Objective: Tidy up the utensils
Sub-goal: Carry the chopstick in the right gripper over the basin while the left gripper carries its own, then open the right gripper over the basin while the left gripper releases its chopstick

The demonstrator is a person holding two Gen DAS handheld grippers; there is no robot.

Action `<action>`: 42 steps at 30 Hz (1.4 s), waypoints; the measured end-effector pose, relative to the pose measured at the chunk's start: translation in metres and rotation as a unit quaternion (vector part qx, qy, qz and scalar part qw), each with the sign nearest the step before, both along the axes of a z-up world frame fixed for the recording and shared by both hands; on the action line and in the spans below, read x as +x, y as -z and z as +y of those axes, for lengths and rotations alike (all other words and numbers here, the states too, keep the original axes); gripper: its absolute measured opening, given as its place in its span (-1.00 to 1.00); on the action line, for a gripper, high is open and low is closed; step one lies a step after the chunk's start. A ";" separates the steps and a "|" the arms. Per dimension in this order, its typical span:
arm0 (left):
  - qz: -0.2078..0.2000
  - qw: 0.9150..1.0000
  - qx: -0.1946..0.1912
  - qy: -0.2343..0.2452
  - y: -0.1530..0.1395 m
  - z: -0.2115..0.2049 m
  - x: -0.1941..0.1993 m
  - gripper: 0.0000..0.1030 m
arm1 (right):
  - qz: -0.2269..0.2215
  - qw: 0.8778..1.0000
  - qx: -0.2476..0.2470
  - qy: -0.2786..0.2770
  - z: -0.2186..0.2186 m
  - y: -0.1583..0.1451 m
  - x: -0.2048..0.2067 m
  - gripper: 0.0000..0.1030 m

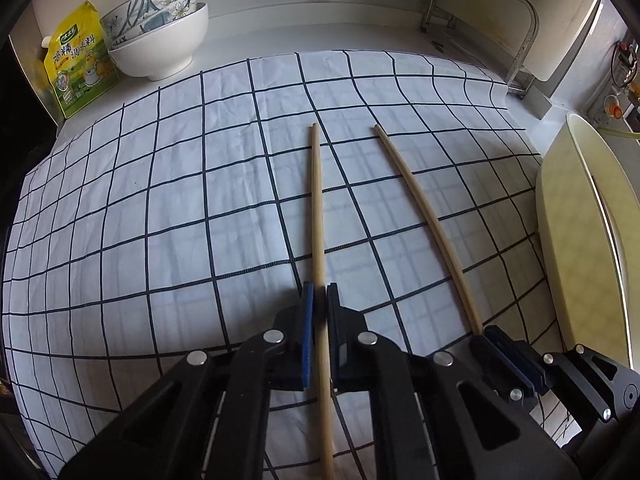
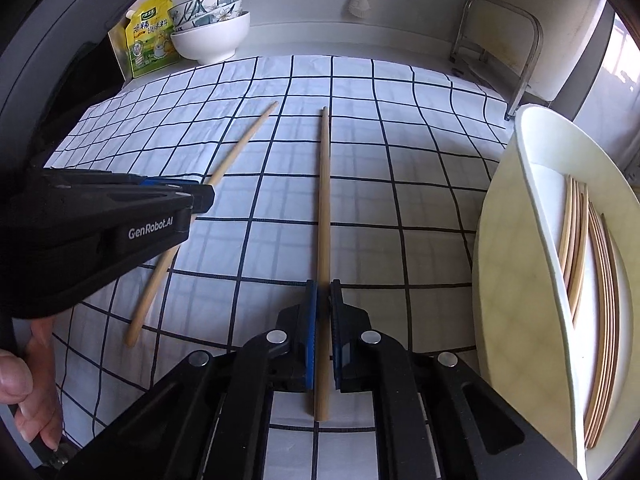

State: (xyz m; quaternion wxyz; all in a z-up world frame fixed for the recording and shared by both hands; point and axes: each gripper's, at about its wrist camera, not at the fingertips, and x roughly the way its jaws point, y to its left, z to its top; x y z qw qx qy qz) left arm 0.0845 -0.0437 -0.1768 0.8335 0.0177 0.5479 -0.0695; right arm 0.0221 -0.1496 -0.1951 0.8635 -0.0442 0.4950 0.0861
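1. Where the checked cloth [image 1: 160, 208] spread across the left and middle of the left wrist view, it lay bare of objects, its far edge stopping short of the back wall.
2. At upper left, a yellow seasoning pouch [image 1: 78, 60] stood just beside stacked bowls [image 1: 160, 36], both off the cloth.
3. At centre, the left gripper [image 1: 319, 304] was clenched on a chopstick [image 1: 317, 200], whose tip pointed toward the back wall.
4. Right of it, the right gripper [image 2: 323, 300] was clamped on the second chopstick [image 2: 324, 200], which lay along the cloth.
5. At the right edge, a pale tray [image 2: 516, 280] sat beside the cloth; inside it a bundle of chopsticks [image 2: 592, 280] lay lengthwise against its far side.
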 end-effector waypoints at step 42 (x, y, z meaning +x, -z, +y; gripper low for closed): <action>-0.068 0.966 -0.057 0.243 -0.135 -0.176 -0.029 -0.86 | -0.106 0.972 0.044 0.203 -0.180 -0.127 -0.057 -0.88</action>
